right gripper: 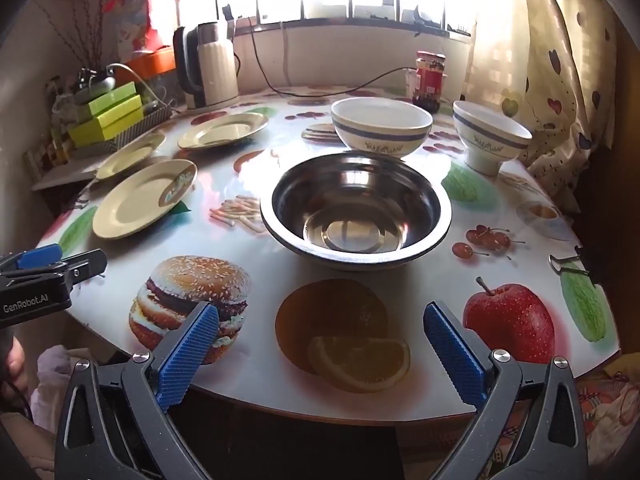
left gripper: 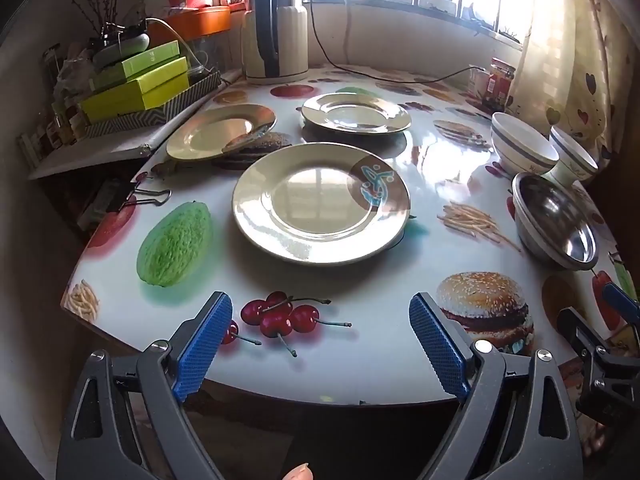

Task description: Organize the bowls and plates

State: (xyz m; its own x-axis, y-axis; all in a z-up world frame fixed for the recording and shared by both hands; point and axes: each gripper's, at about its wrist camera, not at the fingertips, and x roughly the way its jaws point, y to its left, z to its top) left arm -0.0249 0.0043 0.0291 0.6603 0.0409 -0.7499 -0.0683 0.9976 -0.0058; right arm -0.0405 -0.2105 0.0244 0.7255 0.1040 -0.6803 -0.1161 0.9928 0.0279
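**Three plates and three bowls laid out, both grippers waiting at the table's edge**

The nearest plate [left gripper: 320, 204], cream with a brown patch and blue mark on its rim, lies flat in the middle of the table [left gripper: 380, 320], straight ahead of the left gripper [left gripper: 320, 344]. Two more plates sit beyond it, apart from each other: one [left gripper: 220, 132] to the left by the green boxes [left gripper: 136, 84], one [left gripper: 356, 114] nearer the kettle [left gripper: 276, 28]. The steel bowl [right gripper: 356, 216] stands upright directly before the right gripper [right gripper: 320, 352], with one white bowl [right gripper: 382, 128] just behind it and the other white bowl [right gripper: 492, 136] off to the right by the curtain [right gripper: 560, 60].

Both grippers hang over the near edge with their jaws spread wide, holding nothing and touching nothing.

Nothing looks stacked yet, so the job is probably at its start. The likely first move is for the left gripper to take the near plate. A flat plate on a glossy cloth gives little to grab; come in low, slip one finger under the rim and the other over it, and close firmly before lifting, or it may slide away. The steel bowl's rolled lip should be an easier pinch.
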